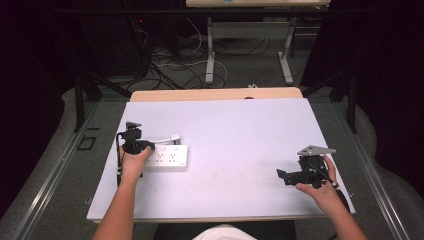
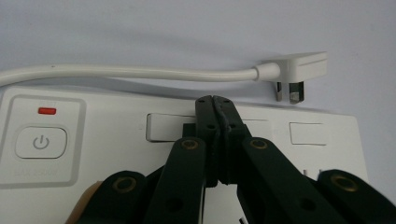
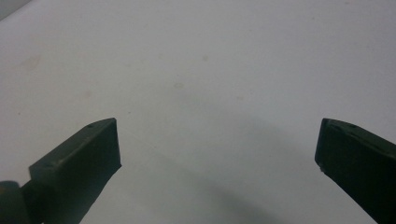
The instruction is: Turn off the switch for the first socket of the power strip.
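A white power strip lies flat on the left part of the white table top; in the left gripper view the power strip shows a round power button with a red light above it. Its white cable curls back to a flat white plug lying just beyond the strip. My left gripper is shut with nothing between its jaws, tips over the strip's top face. The left gripper sits at the strip's left end. My right gripper stands open above bare table; the right gripper is near the right front.
Beyond the far table edge the floor holds tangled cables and the metal legs of another table. Black curtains close in both sides. A wide bare stretch of table lies between the two grippers.
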